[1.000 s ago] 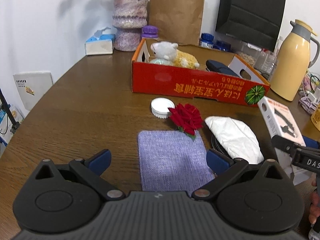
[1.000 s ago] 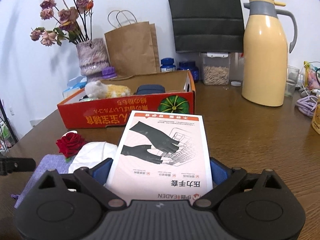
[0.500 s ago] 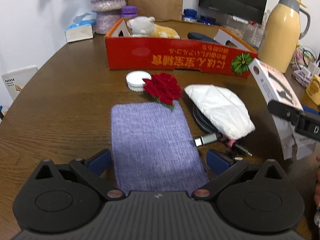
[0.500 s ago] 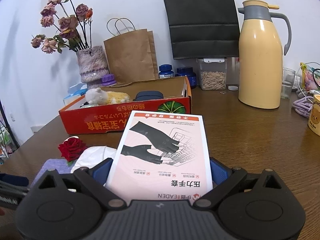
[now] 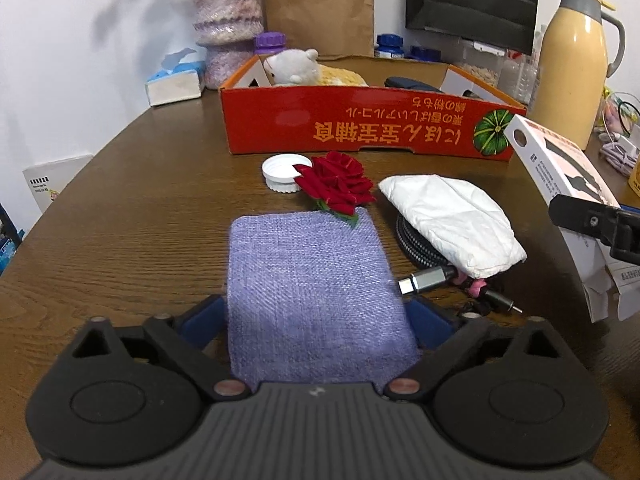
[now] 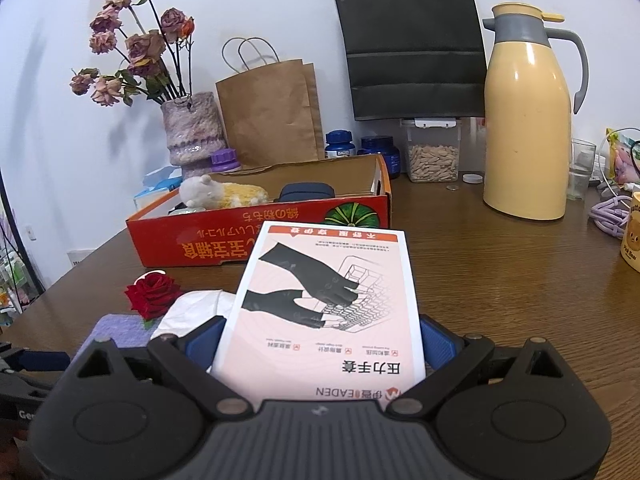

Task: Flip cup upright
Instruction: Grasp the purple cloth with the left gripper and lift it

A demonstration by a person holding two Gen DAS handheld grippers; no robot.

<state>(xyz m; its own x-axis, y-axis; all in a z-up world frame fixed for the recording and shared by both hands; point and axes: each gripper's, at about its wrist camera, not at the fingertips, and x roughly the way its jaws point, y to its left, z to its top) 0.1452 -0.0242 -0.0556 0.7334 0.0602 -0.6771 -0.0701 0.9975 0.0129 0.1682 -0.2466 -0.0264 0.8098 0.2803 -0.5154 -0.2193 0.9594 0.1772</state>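
Observation:
No overturned cup shows in either view. A yellow mug [image 6: 633, 236] stands upright at the far right table edge, and a clear glass [image 6: 580, 168] stands beside the thermos. My left gripper [image 5: 314, 316] is open and low over the table, its blue fingers flanking the near end of a flat purple cloth mat [image 5: 308, 276]. My right gripper [image 6: 322, 338] is shut on a white glove box [image 6: 332, 300], which it holds tilted off the table. In the left wrist view that glove box [image 5: 560, 176] and one right finger [image 5: 588, 220] show at the right.
A red carton [image 5: 368, 120] holding a plush toy crosses the middle of the table. Before it lie a white cap [image 5: 280, 172], a red rose [image 5: 336, 188], a white pouch [image 5: 452, 224] and a coiled cable [image 5: 420, 280]. A yellow thermos [image 6: 528, 120], vase, bags and jars line the back.
My left gripper has dropped and moved forward, so the purple mat's near end now sits between its fingers. The right gripper rose slightly, still holding the glove box.

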